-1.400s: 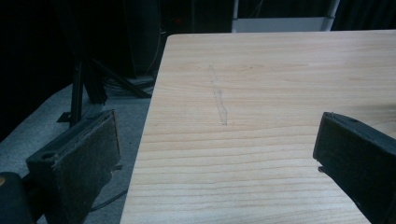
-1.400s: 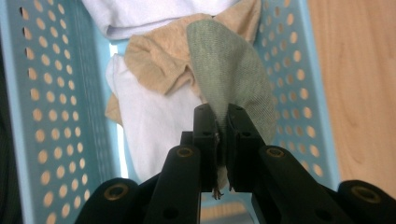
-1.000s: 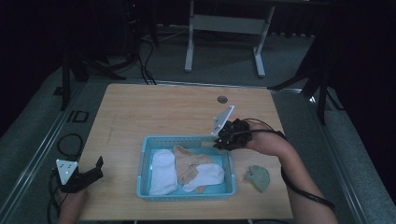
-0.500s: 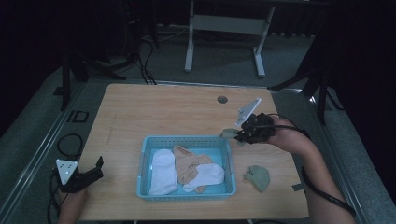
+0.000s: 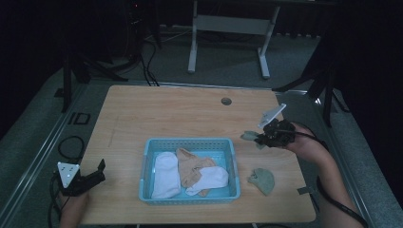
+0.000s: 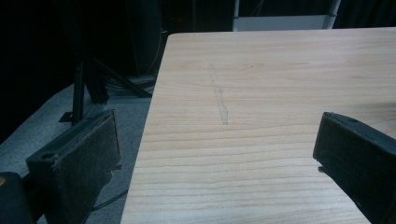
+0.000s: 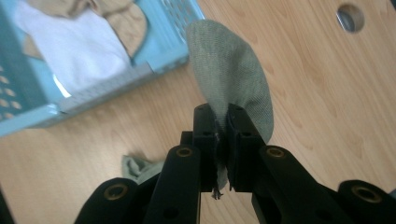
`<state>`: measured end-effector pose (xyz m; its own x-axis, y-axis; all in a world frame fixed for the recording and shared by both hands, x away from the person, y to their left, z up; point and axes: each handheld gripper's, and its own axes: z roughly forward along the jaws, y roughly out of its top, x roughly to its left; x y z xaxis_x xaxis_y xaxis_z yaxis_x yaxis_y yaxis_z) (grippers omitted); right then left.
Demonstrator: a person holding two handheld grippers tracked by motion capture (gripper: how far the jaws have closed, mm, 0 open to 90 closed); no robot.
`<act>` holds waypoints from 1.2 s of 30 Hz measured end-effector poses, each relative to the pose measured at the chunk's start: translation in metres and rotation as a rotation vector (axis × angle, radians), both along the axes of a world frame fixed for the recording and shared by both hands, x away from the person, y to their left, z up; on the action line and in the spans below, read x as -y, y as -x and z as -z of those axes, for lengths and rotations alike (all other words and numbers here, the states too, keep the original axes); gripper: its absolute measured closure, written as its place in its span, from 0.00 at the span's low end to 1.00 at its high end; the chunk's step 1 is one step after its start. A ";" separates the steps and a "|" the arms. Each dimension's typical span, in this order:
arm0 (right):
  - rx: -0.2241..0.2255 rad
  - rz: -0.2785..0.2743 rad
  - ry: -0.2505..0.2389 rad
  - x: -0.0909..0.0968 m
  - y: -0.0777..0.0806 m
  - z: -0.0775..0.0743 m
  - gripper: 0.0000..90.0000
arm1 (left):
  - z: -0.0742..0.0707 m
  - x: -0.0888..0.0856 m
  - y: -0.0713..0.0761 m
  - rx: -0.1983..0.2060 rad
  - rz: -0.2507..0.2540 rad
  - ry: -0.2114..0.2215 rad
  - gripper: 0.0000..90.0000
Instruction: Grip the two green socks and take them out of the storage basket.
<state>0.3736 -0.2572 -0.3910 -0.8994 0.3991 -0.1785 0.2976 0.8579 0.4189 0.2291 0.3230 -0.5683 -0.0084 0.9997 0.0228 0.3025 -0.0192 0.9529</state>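
Note:
My right gripper (image 5: pixel 260 138) (image 7: pixel 219 122) is shut on a grey-green sock (image 7: pixel 233 74) (image 5: pixel 249 136), held just above the table to the right of the blue basket (image 5: pixel 147 164) (image 7: pixel 42 114). A second grey-green sock (image 5: pixel 261 180) (image 7: pixel 137 167) lies crumpled on the wood near the front right. Inside the basket lie two white socks (image 5: pixel 166 173) and a tan sock (image 5: pixel 190 166). At the front left corner my left gripper (image 5: pixel 97 173) (image 6: pixel 219 154) rests open, nothing between its pads.
The wooden table (image 5: pixel 180 118) has a cable hole (image 5: pixel 226 101) (image 7: pixel 350 17) at the back. Its left edge (image 6: pixel 154 116) runs close beside my left gripper, with dark floor and stand legs beyond. A white desk frame (image 5: pixel 228 28) stands behind the table.
My right gripper has carried the grey-green sock from over the basket's back right corner out to the right of it. The left gripper has stayed put.

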 end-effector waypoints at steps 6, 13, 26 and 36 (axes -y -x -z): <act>0.004 0.060 -0.034 0.013 -0.007 0.021 0.93 | 0.000 0.000 0.000 0.000 0.001 0.000 0.00; -0.041 0.114 -0.009 0.019 -0.018 0.058 0.93 | 0.000 0.000 0.000 0.000 0.002 0.000 0.00; -0.150 0.142 0.006 0.011 -0.023 0.125 0.92 | 0.000 0.000 0.000 -0.001 0.000 -0.002 0.00; -0.164 0.130 -0.021 0.008 -0.020 0.113 0.73 | 0.000 0.000 0.000 -0.001 0.001 -0.001 0.00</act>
